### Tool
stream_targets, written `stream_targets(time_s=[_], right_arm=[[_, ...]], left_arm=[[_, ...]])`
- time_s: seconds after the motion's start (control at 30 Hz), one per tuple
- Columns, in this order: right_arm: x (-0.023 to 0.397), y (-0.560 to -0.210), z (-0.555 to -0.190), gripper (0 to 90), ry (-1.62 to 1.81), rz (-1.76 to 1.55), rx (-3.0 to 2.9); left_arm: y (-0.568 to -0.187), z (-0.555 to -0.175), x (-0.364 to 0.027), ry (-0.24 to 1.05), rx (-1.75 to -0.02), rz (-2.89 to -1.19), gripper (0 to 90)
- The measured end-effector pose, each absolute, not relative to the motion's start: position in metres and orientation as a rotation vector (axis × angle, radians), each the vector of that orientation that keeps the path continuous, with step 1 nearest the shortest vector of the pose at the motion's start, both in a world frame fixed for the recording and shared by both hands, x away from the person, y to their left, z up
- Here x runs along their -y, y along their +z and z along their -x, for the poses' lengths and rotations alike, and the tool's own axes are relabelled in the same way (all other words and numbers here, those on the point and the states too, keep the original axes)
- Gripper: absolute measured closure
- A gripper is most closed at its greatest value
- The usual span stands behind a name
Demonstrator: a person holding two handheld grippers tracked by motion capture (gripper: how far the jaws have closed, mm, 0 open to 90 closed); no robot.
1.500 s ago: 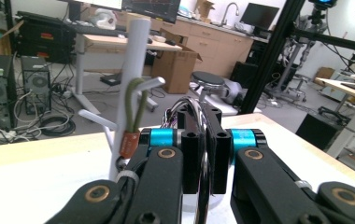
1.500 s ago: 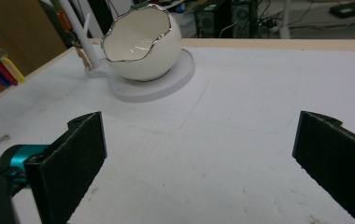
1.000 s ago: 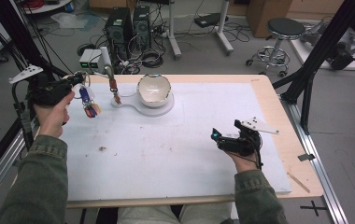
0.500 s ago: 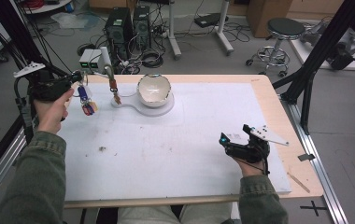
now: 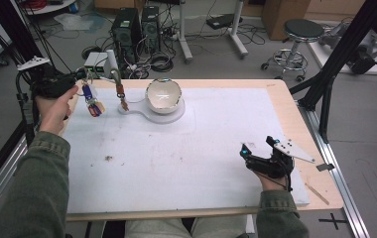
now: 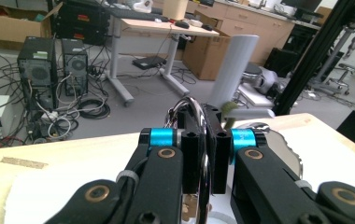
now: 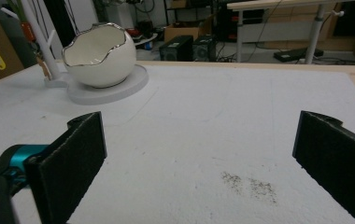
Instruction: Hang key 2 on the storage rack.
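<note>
Near the table's far left corner, the left gripper (image 5: 80,85) holds its jaws clamped on a metal key ring (image 6: 188,114), from which a bunch of keys (image 5: 93,101) hangs straight down, long axis vertical, just left of the white stand (image 5: 119,94). Broad bare white mat (image 5: 176,158) lies open across the middle. Beside the stand, the eggshell bowl (image 5: 164,95) (opening up) looks empty. The right gripper (image 5: 252,157), jaws wide with nothing between, rests near the right front edge.
</note>
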State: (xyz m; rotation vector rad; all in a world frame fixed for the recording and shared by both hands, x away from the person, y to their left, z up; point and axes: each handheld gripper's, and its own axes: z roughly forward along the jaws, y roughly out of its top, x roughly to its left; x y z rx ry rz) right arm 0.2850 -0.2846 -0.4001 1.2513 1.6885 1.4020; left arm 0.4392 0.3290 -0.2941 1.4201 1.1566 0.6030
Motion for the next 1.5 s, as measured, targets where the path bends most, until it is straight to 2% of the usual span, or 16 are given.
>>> stream_targets(time_s=[0.53,1.5], right_arm=[[0.290,-0.401,-0.282,1.9,1.404,-1.259,-1.648],[0.292,-0.402,-0.282,1.9,1.416,-1.258,-1.636]], left_arm=[[-0.305,-0.464,-0.328,0.565,-1.236,-1.346,86.7],[-0.321,-0.483,-0.290,0.525,-1.216,-1.434,86.7]])
